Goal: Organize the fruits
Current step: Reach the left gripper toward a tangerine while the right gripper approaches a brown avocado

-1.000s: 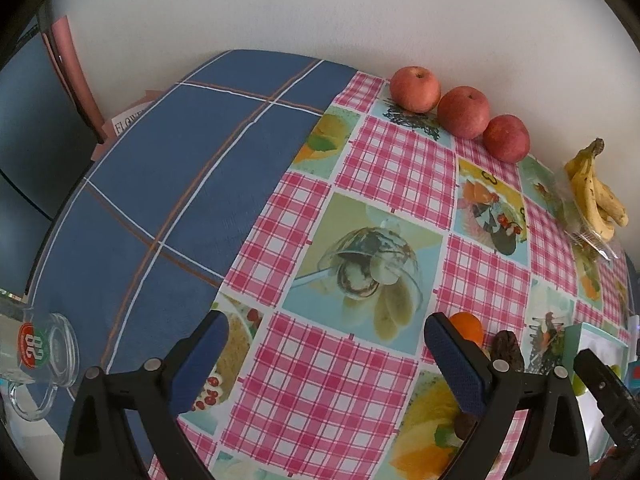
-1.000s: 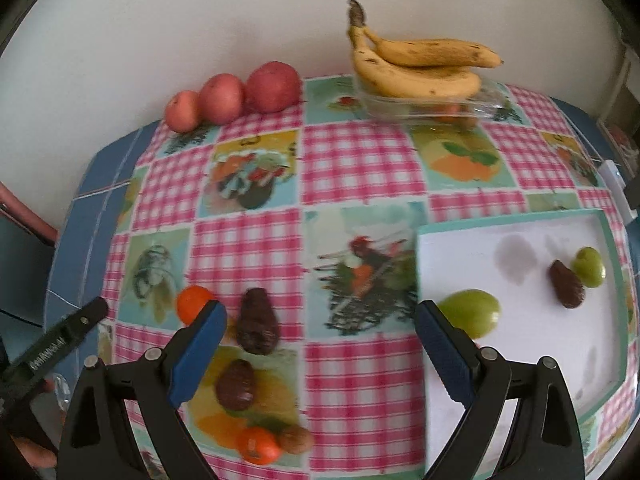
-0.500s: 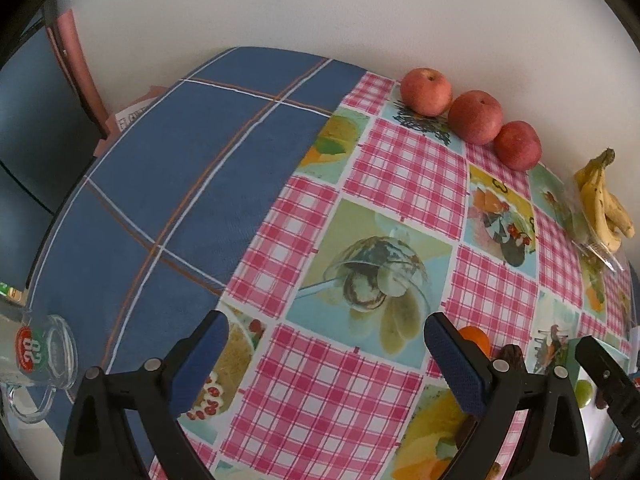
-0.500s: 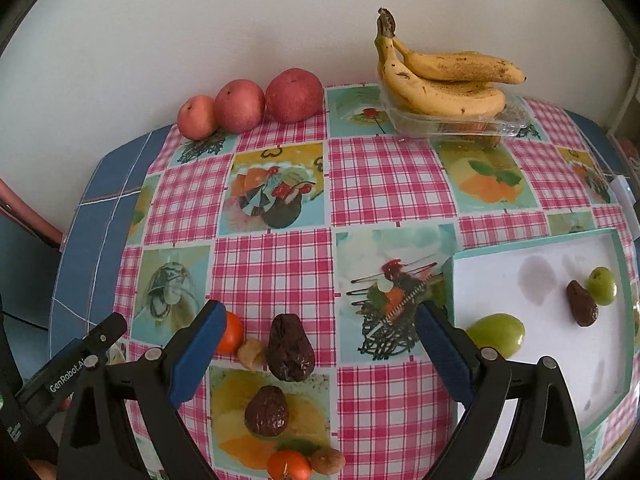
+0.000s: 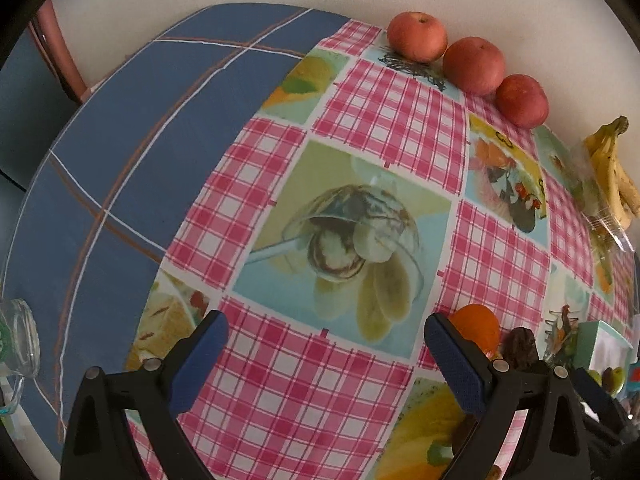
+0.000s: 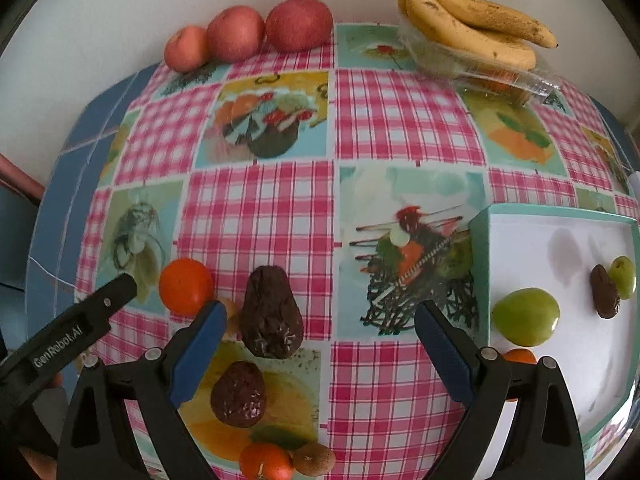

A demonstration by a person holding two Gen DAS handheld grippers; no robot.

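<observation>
Your right gripper (image 6: 320, 344) is spread wide, holding nothing, above the surface (image 6: 260, 216). Just past its left finger sit two dark wrinkled avocados (image 6: 272, 312) and an orange (image 6: 186, 286). Beside its right finger, the white tray (image 6: 480, 240) holds a green fruit (image 6: 525, 317). Your left gripper (image 5: 326, 360) is wide too, empty, orange (image 5: 476, 322) by its right finger. Farthest back: apples (image 6: 298, 22) and bananas (image 6: 472, 26) at the wall.

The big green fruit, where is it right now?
In the right wrist view the big green fruit lies in the white tray at lower right, near its left wall, left of a small dark fruit.
</observation>
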